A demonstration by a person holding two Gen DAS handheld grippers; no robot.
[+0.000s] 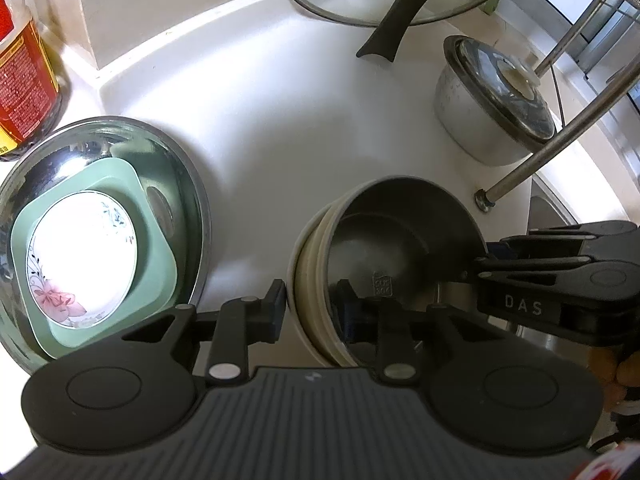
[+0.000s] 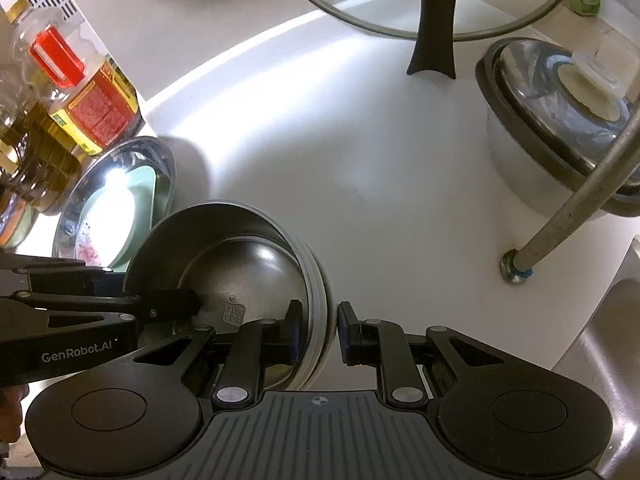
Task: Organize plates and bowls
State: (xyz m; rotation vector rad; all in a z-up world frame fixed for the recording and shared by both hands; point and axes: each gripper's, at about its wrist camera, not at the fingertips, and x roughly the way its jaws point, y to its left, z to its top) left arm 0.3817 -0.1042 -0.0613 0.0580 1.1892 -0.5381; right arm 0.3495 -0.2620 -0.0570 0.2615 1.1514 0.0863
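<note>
Now both tools straddle one rim: the left gripper (image 1: pixel 308 312) has its jaws clamped across the wall of the round steel bowl with cream outer rings (image 1: pixel 384 248), low centre of frame, and the right gripper (image 2: pixel 318 332) pinches the opposite wall (one finger in, one out). Further left, a wide shiny steel basin (image 1: pixel 176 152) nests a pale green square dish (image 1: pixel 160 268) and a white floral bowl (image 1: pixel 80 256) on the white counter (image 1: pixel 288 128).

Two wrist cams, close, angled down; shared: steel bowl (image 1: pixel 400 240) (image 2: pixel 224 264).
</note>
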